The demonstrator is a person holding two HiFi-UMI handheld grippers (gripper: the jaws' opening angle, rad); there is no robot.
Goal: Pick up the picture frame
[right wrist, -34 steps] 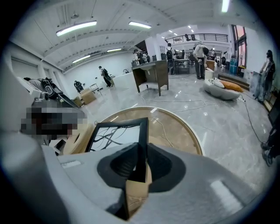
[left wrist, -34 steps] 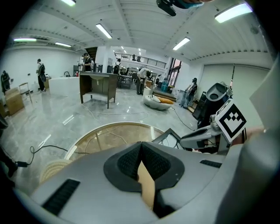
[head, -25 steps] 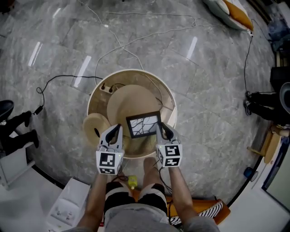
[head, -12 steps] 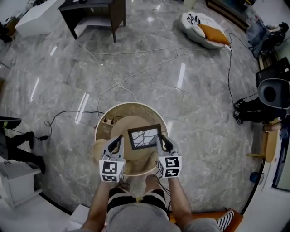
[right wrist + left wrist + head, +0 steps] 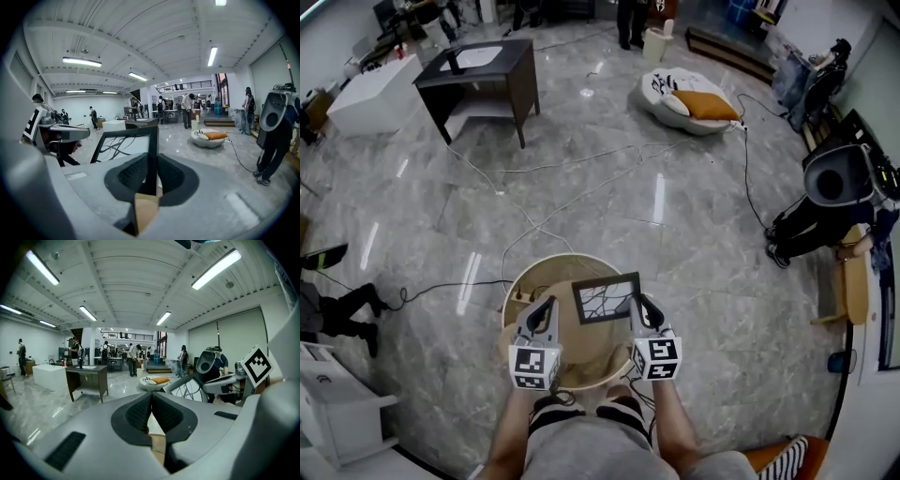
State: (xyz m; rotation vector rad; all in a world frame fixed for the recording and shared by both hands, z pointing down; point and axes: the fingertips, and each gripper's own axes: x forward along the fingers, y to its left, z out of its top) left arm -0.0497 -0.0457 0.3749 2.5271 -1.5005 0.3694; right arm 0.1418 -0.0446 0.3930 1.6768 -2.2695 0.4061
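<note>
The picture frame is black-edged with a white sheet of dark branching lines. It hangs lifted above the round beige table. My right gripper is shut on its right edge; in the right gripper view the black edge stands between the pads and the picture spreads to the left. My left gripper hovers just left of the frame, shut with nothing between its pads. In the left gripper view the frame shows to the right, apart from these jaws.
Cables trail over the grey marble floor. A dark desk stands far left, a white floor cushion far right. A person in black stands at the right, white furniture at the near left. My legs are below the table.
Both grippers have risen together. The frame has come up off the round table in the right gripper, and the head view now takes in more of the room.
</note>
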